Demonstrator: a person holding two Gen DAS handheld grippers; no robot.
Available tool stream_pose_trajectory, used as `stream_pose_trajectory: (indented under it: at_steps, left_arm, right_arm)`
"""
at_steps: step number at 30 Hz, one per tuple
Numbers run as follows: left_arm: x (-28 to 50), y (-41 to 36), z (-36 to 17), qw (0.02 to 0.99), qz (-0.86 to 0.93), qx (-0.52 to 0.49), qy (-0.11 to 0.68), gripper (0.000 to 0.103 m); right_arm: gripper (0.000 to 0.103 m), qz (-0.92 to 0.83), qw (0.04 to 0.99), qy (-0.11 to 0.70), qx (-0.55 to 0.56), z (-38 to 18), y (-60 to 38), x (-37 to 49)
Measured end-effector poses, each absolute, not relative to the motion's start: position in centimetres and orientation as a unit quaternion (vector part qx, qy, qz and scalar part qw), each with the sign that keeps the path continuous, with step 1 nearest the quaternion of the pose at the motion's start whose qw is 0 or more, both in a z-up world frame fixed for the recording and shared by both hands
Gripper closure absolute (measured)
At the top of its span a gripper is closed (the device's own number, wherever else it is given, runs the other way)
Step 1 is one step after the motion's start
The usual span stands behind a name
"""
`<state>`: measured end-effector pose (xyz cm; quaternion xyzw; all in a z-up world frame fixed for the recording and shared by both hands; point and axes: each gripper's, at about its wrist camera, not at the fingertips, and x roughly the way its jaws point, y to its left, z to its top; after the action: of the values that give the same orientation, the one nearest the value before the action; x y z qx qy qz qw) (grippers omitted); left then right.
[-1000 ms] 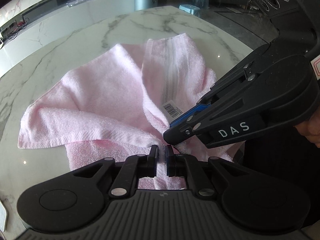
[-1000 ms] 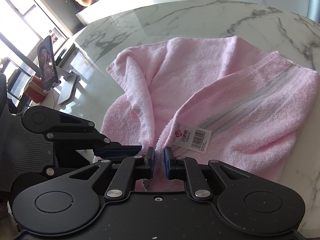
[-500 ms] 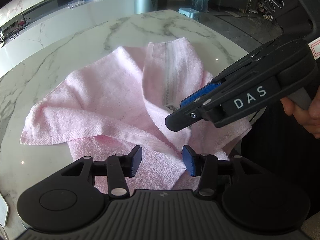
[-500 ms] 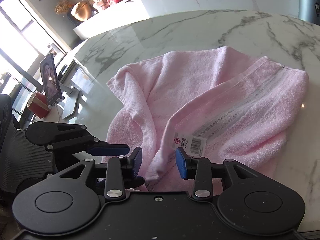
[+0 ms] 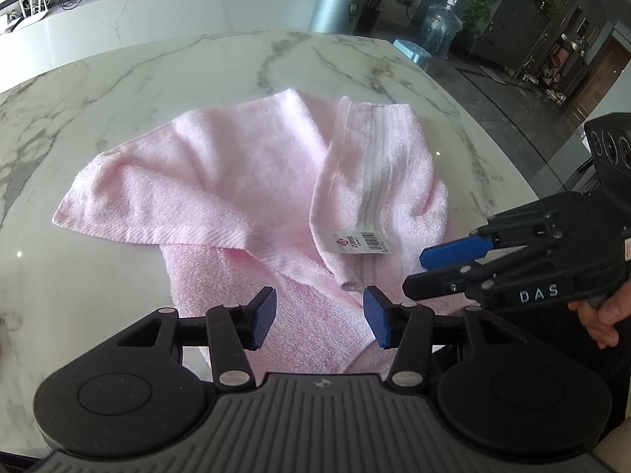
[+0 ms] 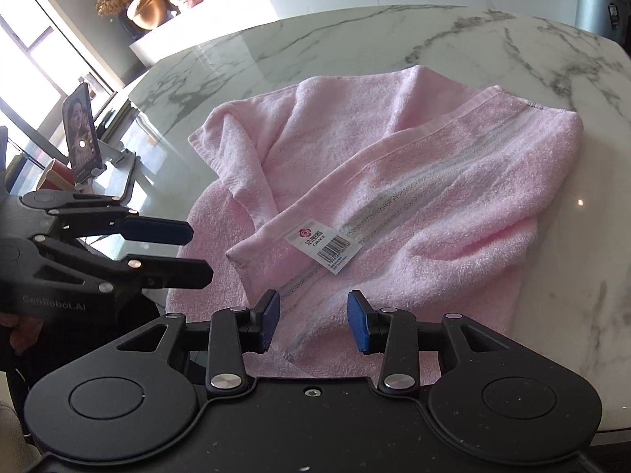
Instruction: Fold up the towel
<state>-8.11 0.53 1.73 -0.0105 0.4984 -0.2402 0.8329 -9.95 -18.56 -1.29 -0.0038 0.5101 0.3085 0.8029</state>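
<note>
Grippers both hover past the towel's near edge, jaws apart, nothing between: left gripper (image 5: 319, 323) left of the tag (image 5: 361, 242), right gripper (image 6: 313, 321) just below it. Towel (image 6: 434, 197) sprawled on table (image 6: 355, 39), striped band running away diagonally.

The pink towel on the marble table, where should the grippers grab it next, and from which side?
Grip the pink towel at the loose corner below its barcode label, coming from the near table edge. That hem corner lies on top, pointing at the open right gripper; the left gripper is open too.
</note>
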Motion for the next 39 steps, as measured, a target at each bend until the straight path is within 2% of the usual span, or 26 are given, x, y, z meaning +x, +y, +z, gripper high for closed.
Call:
stream_pose_trajectory:
  at_steps: [8,14,15,16,17,18,27,34,36,39]
  left_arm:
    - [-7.9,0.8,1.5,0.834,-0.22,-0.028,0.505,0.056]
    - [-7.9,2.5,1.9,0.847,-0.178,-0.044,0.499,0.056]
    - [-7.9,2.7,1.9,0.846,-0.178,-0.048,0.501,0.056]
    - [-7.9,2.8,1.9,0.844,-0.179,-0.055,0.502,0.056]
    - [-7.9,2.9,1.8,0.843,-0.181,-0.061,0.504,0.056]
    - [-7.9,2.9,1.7,0.841,-0.182,-0.067,0.506,0.056]
    - [-7.2,2.0,0.0,0.818,-0.194,-0.1,0.532,0.056]
    - [-6.9,0.6,-0.2,0.817,-0.194,-0.077,0.537,0.057]
    - [-7.0,0.5,0.0,0.819,-0.19,-0.069,0.537,0.057]
    - [-7.1,0.6,0.1,0.82,-0.187,-0.068,0.537,0.057]
  right_arm:
    - [0.066,0.338,0.811,0.471,-0.077,-1.2,-16.1,-13.1]
    - [0.068,0.344,0.814,0.465,-0.053,-1.4,-14.9,-11.8]
    - [0.07,0.341,0.816,0.464,-0.055,-1.5,-14.6,-11.6]
    - [0.08,0.338,0.817,0.463,-0.058,-1.5,-14.3,-11.4]
    - [0.095,0.335,0.818,0.463,-0.06,-1.6,-14.0,-11.2]
    - [0.096,0.332,0.818,0.466,-0.057,-1.7,-14.0,-10.9]
    - [0.097,0.344,0.813,0.467,-0.053,-1.1,-15.8,-12.5]
    - [0.097,0.346,0.803,0.483,-0.052,-2.4,-16.5,-13.1]
    - [0.095,0.353,0.802,0.479,-0.049,-2.3,-16.4,-13.3]
    - [0.079,0.357,0.804,0.467,-0.084,-1.9,-15.7,-13.8]
